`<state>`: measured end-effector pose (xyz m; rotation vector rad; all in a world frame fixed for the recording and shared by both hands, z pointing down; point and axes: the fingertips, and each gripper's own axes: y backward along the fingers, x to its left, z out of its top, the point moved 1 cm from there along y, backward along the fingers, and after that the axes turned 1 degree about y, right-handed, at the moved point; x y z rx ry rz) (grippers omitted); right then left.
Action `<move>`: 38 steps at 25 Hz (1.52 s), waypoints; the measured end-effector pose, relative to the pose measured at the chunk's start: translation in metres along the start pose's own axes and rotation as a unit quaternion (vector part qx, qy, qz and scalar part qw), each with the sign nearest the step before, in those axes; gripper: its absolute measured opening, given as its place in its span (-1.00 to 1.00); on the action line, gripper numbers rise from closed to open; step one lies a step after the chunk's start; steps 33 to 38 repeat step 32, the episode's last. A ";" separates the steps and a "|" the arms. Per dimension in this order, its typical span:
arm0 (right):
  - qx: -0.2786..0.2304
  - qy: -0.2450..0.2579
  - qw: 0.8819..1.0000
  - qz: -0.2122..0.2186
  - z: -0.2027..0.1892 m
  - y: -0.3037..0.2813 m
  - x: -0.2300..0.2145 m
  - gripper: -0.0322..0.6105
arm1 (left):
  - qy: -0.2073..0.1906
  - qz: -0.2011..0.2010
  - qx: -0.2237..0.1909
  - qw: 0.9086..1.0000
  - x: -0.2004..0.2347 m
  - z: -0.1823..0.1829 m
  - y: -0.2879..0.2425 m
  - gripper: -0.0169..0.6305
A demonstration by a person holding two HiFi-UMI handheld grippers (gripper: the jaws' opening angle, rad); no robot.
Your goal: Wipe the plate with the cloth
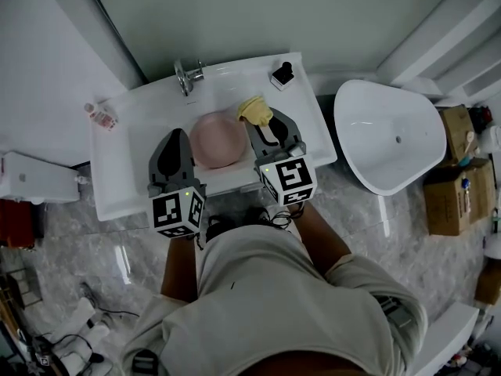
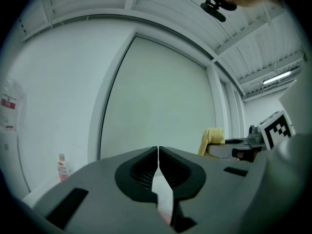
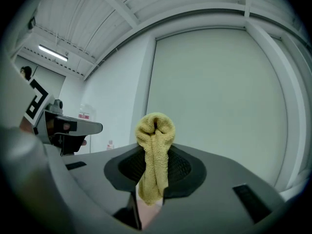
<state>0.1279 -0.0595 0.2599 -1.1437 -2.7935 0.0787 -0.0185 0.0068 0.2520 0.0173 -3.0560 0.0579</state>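
A pink plate [image 1: 215, 141] sits in the white sink [image 1: 149, 120], between my two grippers. My left gripper [image 1: 178, 136] stands just left of the plate, its jaws shut tip to tip [image 2: 158, 152] with nothing between them; whether it touches the plate I cannot tell. My right gripper [image 1: 258, 125] is at the plate's right rim, shut on a folded yellow cloth [image 1: 254, 109]. The cloth [image 3: 155, 130] pokes out past the fingertips and hangs down between them. A pink patch shows low in the gap of each gripper. From the left gripper view the cloth [image 2: 212, 141] shows at right.
A chrome tap [image 1: 188, 75] stands at the sink's back, a small bottle [image 1: 100, 116] on its left corner, a black-and-white object [image 1: 282, 74] at the back right. A white toilet bowl [image 1: 387, 135] and cardboard boxes [image 1: 458, 186] are to the right. Walls close in behind.
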 end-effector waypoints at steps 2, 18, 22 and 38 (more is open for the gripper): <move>-0.001 0.003 1.000 0.000 0.001 0.000 -0.001 -0.63 | -0.002 0.006 0.004 1.000 0.003 -0.005 -0.001 -0.87; 0.004 0.026 1.000 -0.013 0.003 0.003 -0.010 -0.63 | -0.028 0.006 0.020 0.999 0.002 -0.017 -0.005 -0.87; 0.009 0.017 1.000 -0.013 -0.001 0.003 -0.011 -0.63 | -0.031 0.004 0.025 0.999 0.002 -0.019 -0.005 -0.87; 0.004 0.024 1.000 -0.006 0.004 0.004 -0.008 -0.63 | -0.031 0.006 0.024 0.999 0.000 -0.018 -0.003 -0.87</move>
